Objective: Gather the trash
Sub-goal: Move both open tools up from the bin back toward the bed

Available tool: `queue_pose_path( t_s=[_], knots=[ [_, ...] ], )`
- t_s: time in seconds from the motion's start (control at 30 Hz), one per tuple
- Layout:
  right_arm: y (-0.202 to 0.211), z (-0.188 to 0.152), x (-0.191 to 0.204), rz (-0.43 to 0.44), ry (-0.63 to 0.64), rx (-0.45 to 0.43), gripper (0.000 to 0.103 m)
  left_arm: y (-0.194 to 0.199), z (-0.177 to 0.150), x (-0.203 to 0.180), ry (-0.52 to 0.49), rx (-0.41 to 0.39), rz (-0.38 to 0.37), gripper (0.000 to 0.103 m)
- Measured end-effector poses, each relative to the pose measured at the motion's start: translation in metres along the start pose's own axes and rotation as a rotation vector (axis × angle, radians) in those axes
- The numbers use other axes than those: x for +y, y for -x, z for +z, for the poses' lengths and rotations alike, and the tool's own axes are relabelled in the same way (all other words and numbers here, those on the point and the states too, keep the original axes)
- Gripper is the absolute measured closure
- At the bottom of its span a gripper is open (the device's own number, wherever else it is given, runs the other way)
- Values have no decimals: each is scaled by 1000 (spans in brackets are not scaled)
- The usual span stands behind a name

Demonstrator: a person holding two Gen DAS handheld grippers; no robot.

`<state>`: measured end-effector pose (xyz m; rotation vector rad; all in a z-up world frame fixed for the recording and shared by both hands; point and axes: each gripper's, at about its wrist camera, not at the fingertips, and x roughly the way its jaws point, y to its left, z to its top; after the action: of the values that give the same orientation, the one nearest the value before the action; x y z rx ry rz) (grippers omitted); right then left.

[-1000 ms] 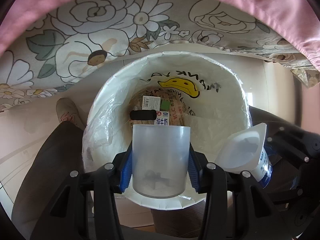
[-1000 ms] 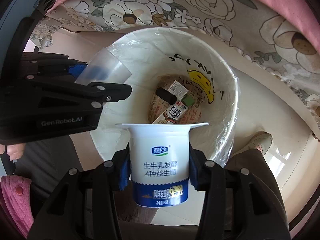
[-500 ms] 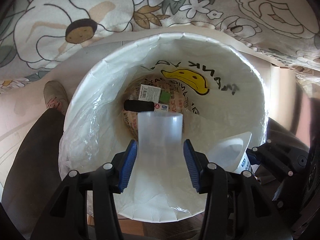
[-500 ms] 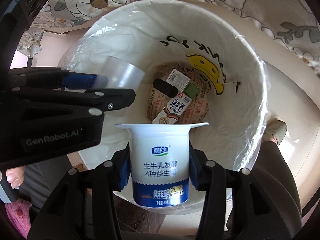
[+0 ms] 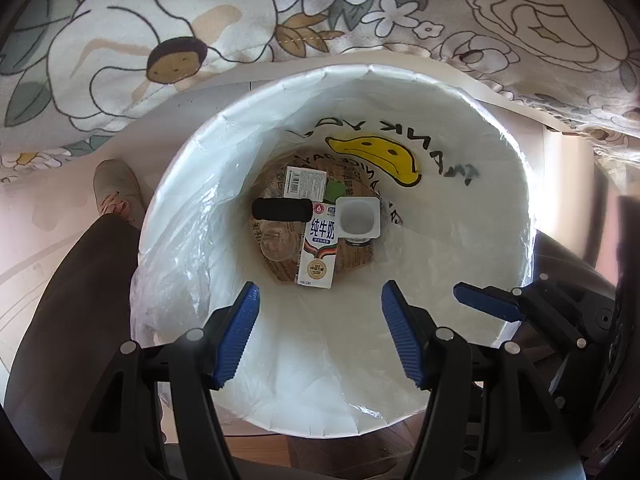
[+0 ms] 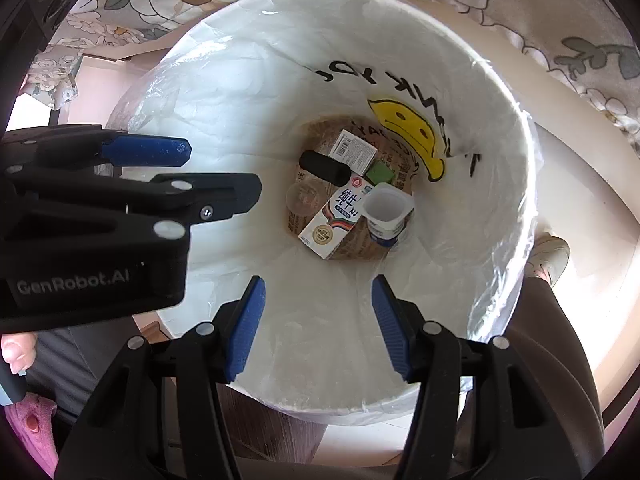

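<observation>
The left tongs (image 5: 320, 336) hang over the trash bin (image 5: 516, 208), and their blue pads stand wide apart with nothing between them. They have just been opening. The right tongs (image 6: 318, 326) hang over the same bin, just beside the left ones. Their jaws are wide too, with nothing held, and they have just been opening as well.

A dark trouser leg (image 5: 64, 320) stands right next to the bin, with a shoe (image 5: 116, 196) on the floor.

The bin is round and white, with a thin plastic bag (image 6: 240, 80) lining it. A yellow banana face (image 5: 376, 156) and black letters are printed on the bag.

Down at the bottom lies the trash. A clear plastic cup (image 5: 278, 240) lies on its side to the left of a milk carton (image 5: 318, 248). A white yogurt cup (image 5: 357, 218) sits with its mouth up, touching the carton on the other side. Past them are a black roll (image 5: 282, 209), a small box with a barcode (image 5: 305, 183) and a green block (image 6: 380, 173), all close together.

Beyond the bin hangs a cloth with big flowers (image 5: 200, 40).
</observation>
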<state>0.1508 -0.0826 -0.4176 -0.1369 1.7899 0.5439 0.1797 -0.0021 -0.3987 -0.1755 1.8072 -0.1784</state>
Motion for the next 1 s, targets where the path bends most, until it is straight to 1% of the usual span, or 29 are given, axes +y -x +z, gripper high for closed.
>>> queue_pose_path(
  t_s=[0.23, 0.57, 0.67, 0.8, 0.9, 1.0],
  knots=[
    [24, -13, 3, -14, 1, -37, 47, 20, -10, -8, -26, -36, 11, 37],
    [76, -36, 5, -13, -9, -139, 47, 72, -36, -25, -89, -143, 18, 37],
    [95, -42, 4, -31, -10, -183, 47, 91, -43, -32, -109, -177, 7, 37],
    [127, -49, 3, -36, -19, -255, 47, 122, -53, -43, -135, -242, -8, 37],
    [151, -55, 1, -30, -29, -285, 47, 152, -59, -52, -155, -311, -14, 37],
    [178, -62, 0, -50, -26, -334, 47, 185, -63, -58, -171, -384, -11, 36]
  ],
)
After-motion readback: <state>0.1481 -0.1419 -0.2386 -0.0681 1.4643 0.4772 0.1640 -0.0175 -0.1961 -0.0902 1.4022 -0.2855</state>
